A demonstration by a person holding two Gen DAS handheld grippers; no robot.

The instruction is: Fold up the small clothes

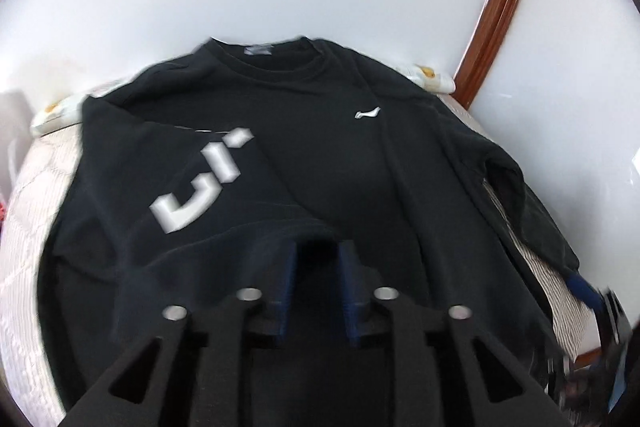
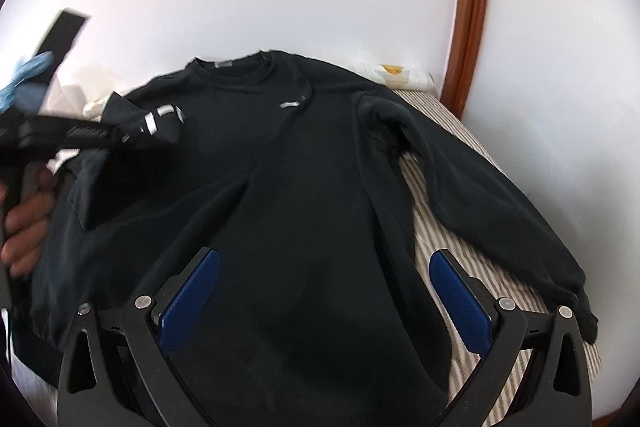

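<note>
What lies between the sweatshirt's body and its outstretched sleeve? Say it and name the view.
Only a bare wedge of striped bedding lies between the black sweatshirt body and that sleeve, as the right wrist view shows.

Large white block letters [image 1: 202, 179] on the folded black sleeve, blurred and unreadable, small white logo [image 1: 367, 113] on the sweatshirt chest [image 1: 328, 155], wordless

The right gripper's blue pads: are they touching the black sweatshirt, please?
Apart. The right wrist view shows the right gripper wide open, its blue pads well separated either side of the black sweatshirt body, pinching no fabric.
</note>
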